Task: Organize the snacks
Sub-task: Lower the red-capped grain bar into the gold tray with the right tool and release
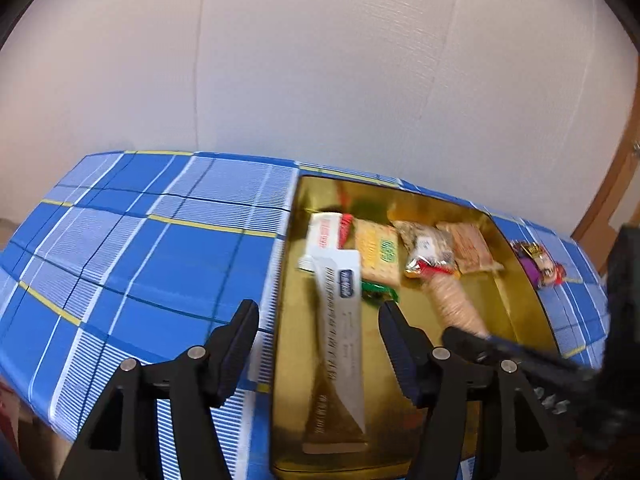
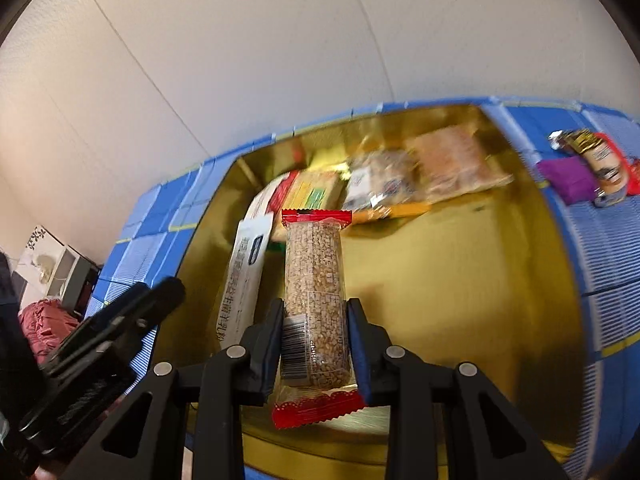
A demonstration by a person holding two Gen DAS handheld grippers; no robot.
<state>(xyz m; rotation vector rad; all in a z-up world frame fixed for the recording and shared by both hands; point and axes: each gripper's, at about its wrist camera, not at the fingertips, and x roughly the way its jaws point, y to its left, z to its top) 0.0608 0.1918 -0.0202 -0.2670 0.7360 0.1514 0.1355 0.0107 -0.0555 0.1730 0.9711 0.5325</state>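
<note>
A grain bar [image 2: 316, 300] in a clear wrapper with red crimped ends is pinched by its lower half in the right gripper [image 2: 314, 340], whose blue-padded fingers [image 2: 357, 344] press against both its sides; it hangs lengthwise over the open gold tin [image 2: 460, 280], its far end pointing toward the snacks already inside. Just left of the bar, a long white sachet [image 1: 340, 320] lies on the tin's floor, running from front to back. Along the far wall of the tin sit a white-and-red packet [image 1: 326, 232], a yellow cracker pack [image 1: 378, 254], a clear bag of mixed nuts [image 1: 428, 250] and a flat tan packet [image 1: 470, 246], side by side. The left gripper [image 1: 320, 344] hovers spread wide over the tin's near left edge, holding nothing, the sachet showing between its fingers. The tin rests on a counter covered with a blue plaid cloth [image 1: 140, 240], and beyond the tin's right wall a few wrapped candies [image 2: 588, 168] lie on the cloth.
</note>
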